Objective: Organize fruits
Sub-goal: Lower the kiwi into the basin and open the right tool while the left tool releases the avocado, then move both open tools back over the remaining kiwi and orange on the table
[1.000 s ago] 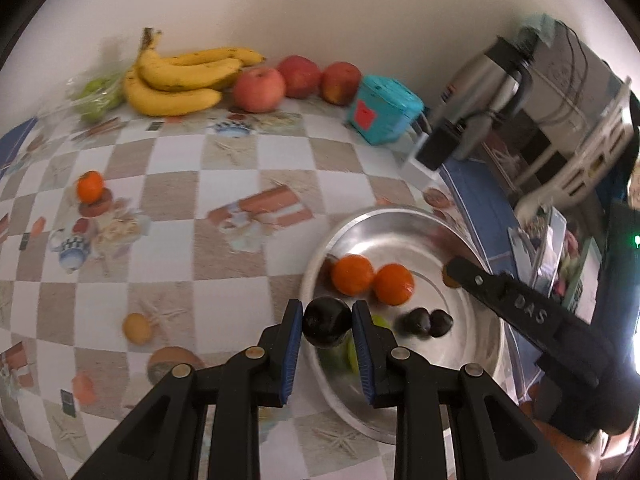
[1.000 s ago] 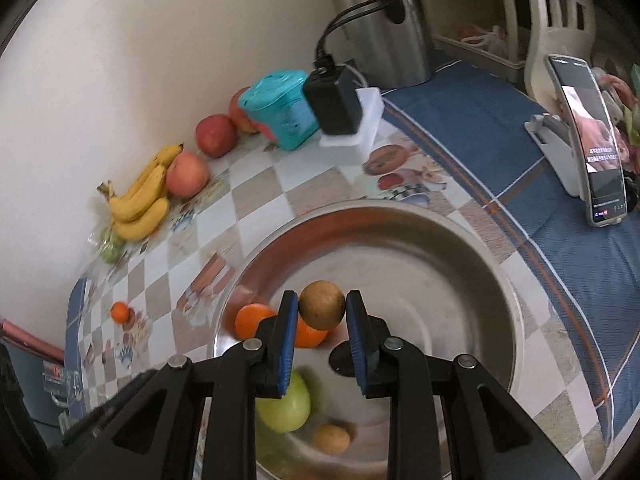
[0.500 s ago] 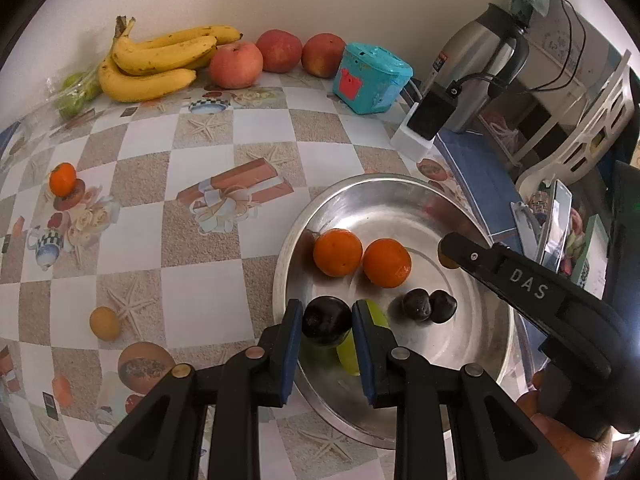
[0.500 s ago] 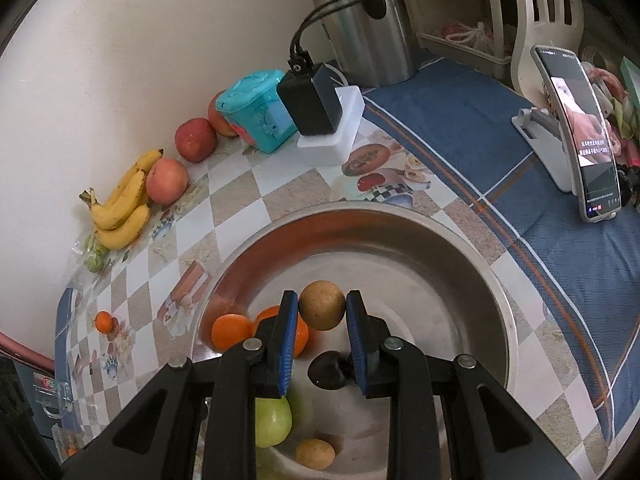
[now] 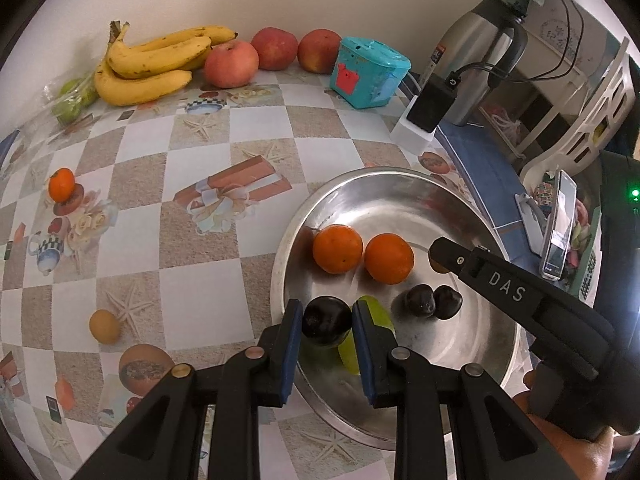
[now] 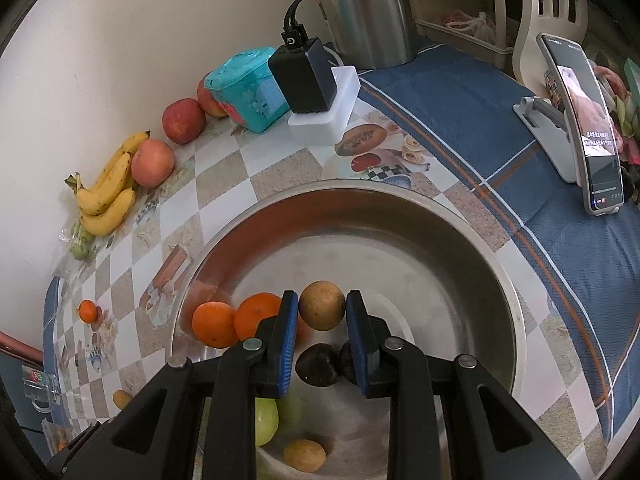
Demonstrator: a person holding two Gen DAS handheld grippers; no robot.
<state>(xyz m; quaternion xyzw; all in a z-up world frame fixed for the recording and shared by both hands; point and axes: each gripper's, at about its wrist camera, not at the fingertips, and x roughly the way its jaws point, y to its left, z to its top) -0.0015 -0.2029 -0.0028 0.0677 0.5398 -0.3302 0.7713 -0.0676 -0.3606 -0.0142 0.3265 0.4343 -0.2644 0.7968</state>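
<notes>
Above the steel bowl (image 5: 404, 178), both hand-held grippers are carrying fruit. The left gripper (image 5: 327, 322) is clamping a dark plum (image 5: 326, 320) between its blue pads, poised over the bowl's near rim; compared with a second ago, it is sitting lower and further over the bowl, with more of the tabletop now showing behind. The right gripper (image 6: 322, 312) is pinching a small brown fruit (image 6: 322, 311) above the bowl's middle and is holding almost the same station as before. Neither fruit is released yet, so both appear close to being dropped in.

Already lying in the bowl are two oranges (image 5: 362, 254), two dark plums (image 5: 432, 302), a green fruit (image 6: 266, 422) and a yellowish one (image 6: 305, 455). Waiting outside are a small orange (image 5: 61, 184) and a small brown fruit (image 5: 104, 326) on the checked tablecloth (image 5: 128, 184), while bananas (image 5: 148, 64) and three apples (image 5: 272, 54) are lining the wall.

A teal box (image 5: 368, 72), a charger on a white block (image 5: 426, 114), a steel jug (image 5: 476, 68) and a phone on a stand (image 6: 584, 128) are occupying the far side, where a blue cloth (image 6: 480, 120) is covering the surface.
</notes>
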